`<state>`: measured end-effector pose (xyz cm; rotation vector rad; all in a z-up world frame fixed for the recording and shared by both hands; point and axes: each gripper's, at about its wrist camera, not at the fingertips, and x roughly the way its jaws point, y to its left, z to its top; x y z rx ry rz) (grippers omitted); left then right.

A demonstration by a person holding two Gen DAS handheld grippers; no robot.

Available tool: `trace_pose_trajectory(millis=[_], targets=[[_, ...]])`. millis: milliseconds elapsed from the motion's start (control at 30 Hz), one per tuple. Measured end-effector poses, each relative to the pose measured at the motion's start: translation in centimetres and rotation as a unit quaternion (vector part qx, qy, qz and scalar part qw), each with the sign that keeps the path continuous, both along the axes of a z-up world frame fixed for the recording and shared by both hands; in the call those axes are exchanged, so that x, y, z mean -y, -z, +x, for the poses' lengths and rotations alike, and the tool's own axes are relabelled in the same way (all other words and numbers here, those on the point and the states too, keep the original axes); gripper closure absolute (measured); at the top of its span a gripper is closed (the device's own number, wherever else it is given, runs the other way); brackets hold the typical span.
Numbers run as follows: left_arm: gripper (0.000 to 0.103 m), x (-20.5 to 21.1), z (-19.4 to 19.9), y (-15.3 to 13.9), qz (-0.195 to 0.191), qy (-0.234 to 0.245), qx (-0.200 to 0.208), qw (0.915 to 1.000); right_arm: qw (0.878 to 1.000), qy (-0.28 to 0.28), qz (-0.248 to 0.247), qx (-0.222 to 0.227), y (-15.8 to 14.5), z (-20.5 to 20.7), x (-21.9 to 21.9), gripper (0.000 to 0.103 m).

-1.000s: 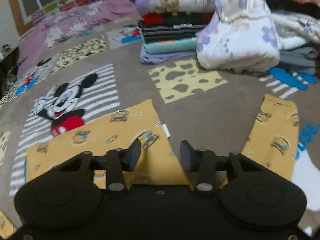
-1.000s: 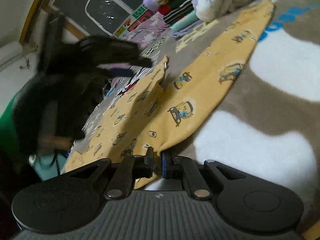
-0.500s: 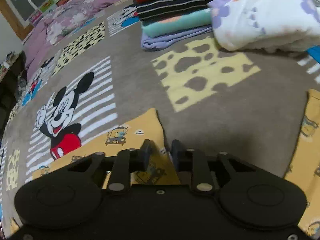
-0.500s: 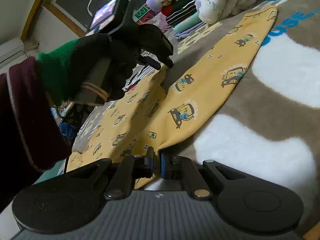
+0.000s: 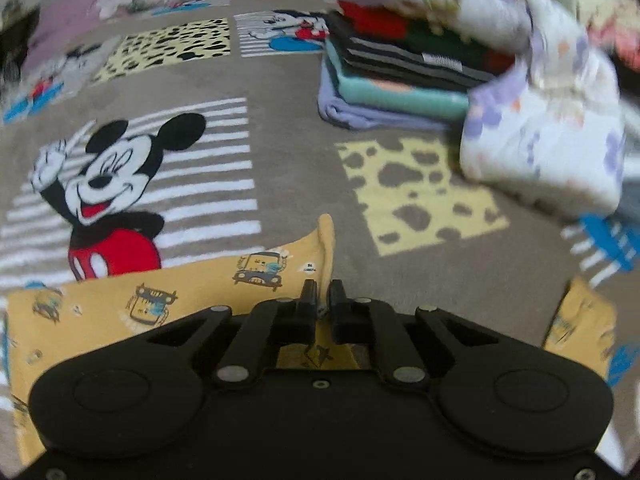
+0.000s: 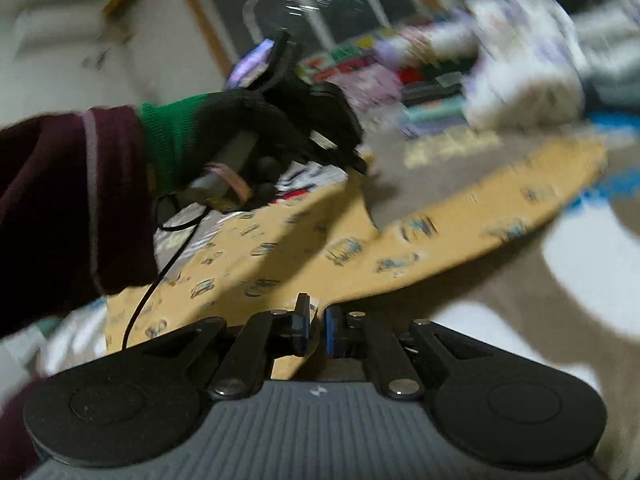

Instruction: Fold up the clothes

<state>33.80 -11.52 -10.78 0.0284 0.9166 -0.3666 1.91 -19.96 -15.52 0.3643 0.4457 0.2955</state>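
A grey cartoon-print blanket (image 5: pixel 280 80) was spread across the whole frame, with a stack of folded clothes (image 5: pixel 400 76) at the upper right. Yellow printed trousers (image 5: pixel 180 296) were laid over the blanket in the lower half of the left wrist view, one leg stretched toward the upper right in the right wrist view. The left gripper (image 5: pixel 322 300) was seen with its jaws narrow, pinched on a raised edge of the trousers. The right gripper (image 6: pixel 316 322) was likewise clamped on the yellow fabric at lower centre
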Motion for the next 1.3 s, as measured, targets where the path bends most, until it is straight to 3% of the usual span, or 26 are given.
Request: trace_pose_trajectory(millis=[233, 533, 700, 900, 1033, 1300], targets=[[0.098, -4.4, 0.5, -0.1, -0.091, -0.012, -0.006, 0.9958, 0.99, -0.049, -0.117, 0.057, -0.8, -0.5, -3.5, 0.094], [0.098, -8.9, 1.2, 1.6, -0.156, -0.038, -0.015, 0.9869, 0.966, -0.097, -0.222, 0.085, 0.1, -0.6, -7.0, 0.094], [0.098, -10.4, 1.4, 1.9, -0.187, -0.043, -0.009, 0.9813, 0.954, -0.121, -0.257, 0.099, 0.4, -0.8, -8.4, 0.094], [0.101, -11.0, 1.2, 2.2, -0.187, -0.046, 0.001, 0.9813, 0.936, -0.155, -0.293, 0.118, 0.6, -1.2, -10.2, 0.096], [0.102, -11.7, 1.3, 2.8, -0.185, -0.055, -0.001, 0.9813, 0.933, -0.162, -0.302, 0.113, 0.7, -0.8, -10.3, 0.096], [0.102, -12.1, 1.6, 2.8, -0.184, -0.049, 0.004, 0.9817, 0.92, -0.169, -0.322, 0.148, 0.2, -1.4, -11.0, 0.096]])
